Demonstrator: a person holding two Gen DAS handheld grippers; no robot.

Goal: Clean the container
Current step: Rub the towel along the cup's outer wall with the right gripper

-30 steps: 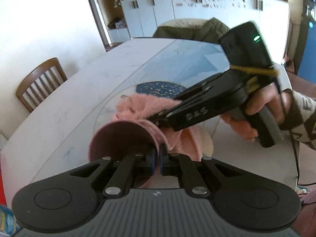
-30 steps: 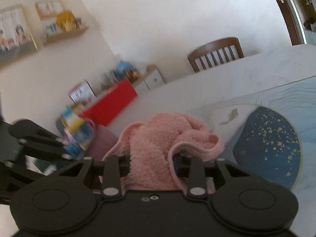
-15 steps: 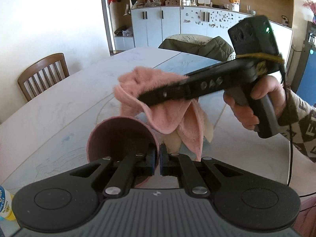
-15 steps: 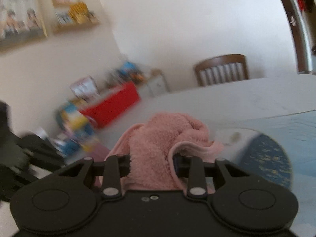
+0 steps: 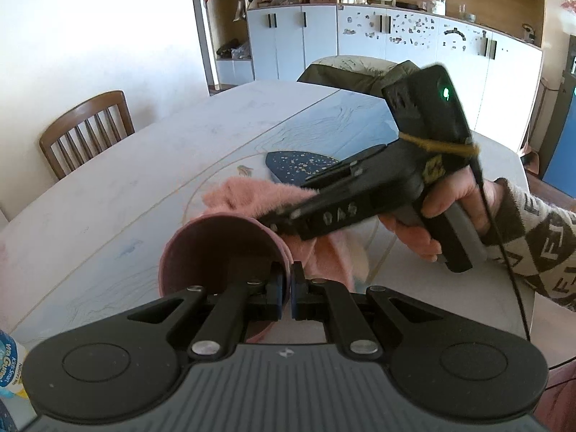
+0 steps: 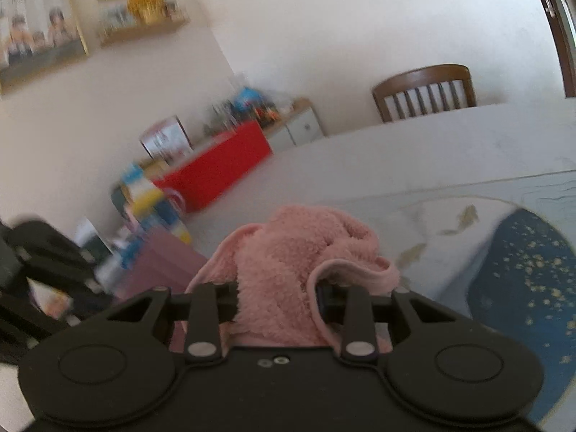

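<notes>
A mauve cup (image 5: pixel 216 248) tilts with its mouth toward the left wrist camera. My left gripper (image 5: pixel 286 288) is shut on its near rim, one finger inside and one outside. A fluffy pink cloth (image 5: pixel 252 194) hangs from my right gripper (image 5: pixel 277 221), which a hand holds from the right. The cloth lies against the cup's far rim and drapes down its right side. In the right wrist view my right gripper (image 6: pixel 277 302) is shut on the bunched cloth (image 6: pixel 295 252), and the cup (image 6: pixel 158 262) shows blurred to the lower left.
A pale table (image 5: pixel 126 187) carries a mat with a dark blue speckled patch (image 5: pixel 298 162). A wooden chair (image 5: pixel 86 129) stands at the left edge, a jacket-draped chair (image 5: pixel 352 72) at the far end. A blue-labelled bottle (image 5: pixel 9 363) sits near left.
The right gripper lifted the cloth up off the cup half a second ago and has now lowered it back onto the cup's far rim. The left gripper kept its hold on the cup.
</notes>
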